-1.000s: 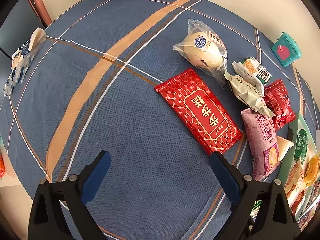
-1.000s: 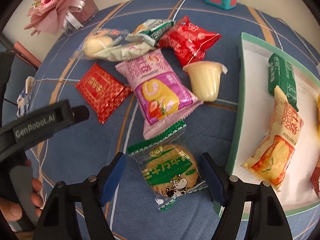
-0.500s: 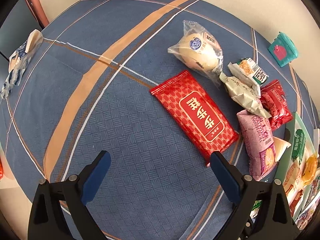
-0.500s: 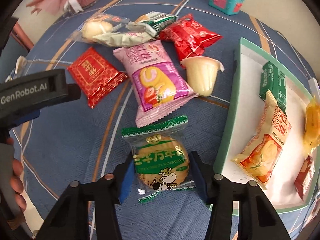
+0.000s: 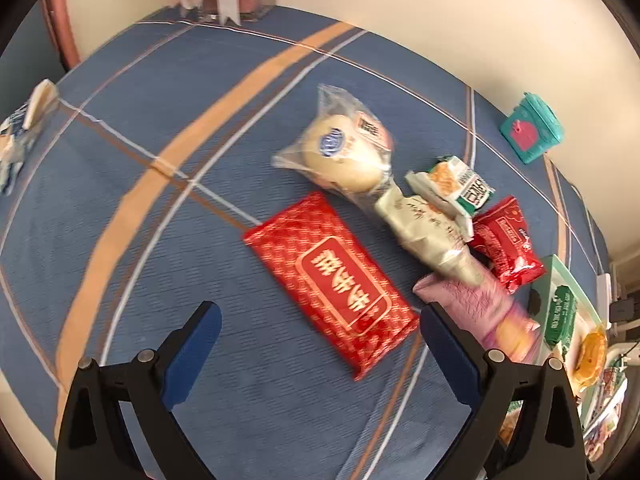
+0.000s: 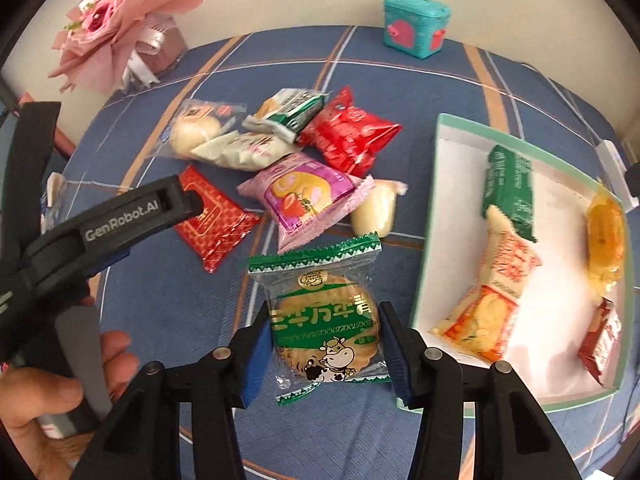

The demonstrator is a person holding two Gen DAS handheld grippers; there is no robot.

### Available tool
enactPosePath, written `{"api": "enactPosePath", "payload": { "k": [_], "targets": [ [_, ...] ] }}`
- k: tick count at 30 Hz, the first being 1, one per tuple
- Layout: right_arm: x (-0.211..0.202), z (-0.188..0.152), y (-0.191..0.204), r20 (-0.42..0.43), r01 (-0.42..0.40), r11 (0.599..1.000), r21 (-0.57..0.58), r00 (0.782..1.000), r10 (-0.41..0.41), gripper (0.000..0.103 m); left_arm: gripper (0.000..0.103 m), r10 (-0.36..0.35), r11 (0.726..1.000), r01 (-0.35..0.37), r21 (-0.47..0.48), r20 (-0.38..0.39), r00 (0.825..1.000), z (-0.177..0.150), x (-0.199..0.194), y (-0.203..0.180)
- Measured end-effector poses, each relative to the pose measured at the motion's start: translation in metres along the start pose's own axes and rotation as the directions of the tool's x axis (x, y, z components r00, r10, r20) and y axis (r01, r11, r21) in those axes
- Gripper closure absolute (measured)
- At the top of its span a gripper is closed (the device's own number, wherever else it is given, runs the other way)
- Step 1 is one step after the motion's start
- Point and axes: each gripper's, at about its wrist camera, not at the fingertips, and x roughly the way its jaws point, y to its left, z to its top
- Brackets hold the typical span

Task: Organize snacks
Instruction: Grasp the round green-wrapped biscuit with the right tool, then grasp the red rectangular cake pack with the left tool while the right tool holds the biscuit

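Note:
My right gripper [image 6: 325,346] is shut on a green-topped biscuit packet [image 6: 322,316] with a cow on it, lifted off the blue cloth beside the green-rimmed tray [image 6: 426,216]. My left gripper [image 5: 320,344] is open above the cloth, with a flat red packet [image 5: 334,280] lying just beyond its fingertips. More snacks lie loose: a bun in clear wrap [image 5: 340,160], a cream packet [image 5: 428,232], a green-and-white packet [image 5: 456,184], a red pouch [image 5: 506,244], a pink roll-cake packet [image 6: 306,196] and a jelly cup [image 6: 376,210].
The tray holds a dark green packet [image 6: 510,188], an orange-and-white packet [image 6: 490,296], an amber sweet [image 6: 606,232] and a small red packet [image 6: 600,336]. A teal toy chest [image 6: 416,26] and a pink bouquet [image 6: 116,28] stand at the back. A blue-white packet [image 5: 20,136] lies far left.
My right gripper closed on the biscuit packet and raised it off the cloth. My left gripper shifted, so the red packet now sits nearer the middle of its view.

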Motion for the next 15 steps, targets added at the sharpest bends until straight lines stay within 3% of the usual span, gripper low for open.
{"api": "enactPosePath", "payload": {
  "k": [2, 5, 15],
  "targets": [
    [-0.005, 0.000, -0.004, -0.011, 0.016, 1.000, 0.012, 1.000, -0.016, 0.050, 0.004, -0.022, 1.000, 0.022, -0.004, -0.010, 1.000, 0.004, 0.005, -0.005],
    [-0.006, -0.004, -0.012, -0.030, 0.034, 0.999, 0.021, 0.999, -0.033, 0.050, 0.004, 0.013, 1.000, -0.013, 0.009, -0.011, 1.000, 0.010, 0.014, -0.019],
    [0.008, 0.024, -0.022, -0.023, -0.025, 0.993, 0.113, 0.999, 0.028, 0.050, 0.004, 0.097, 0.995, -0.097, -0.004, -0.022, 0.995, 0.033, 0.060, -0.030]
  ]
}}
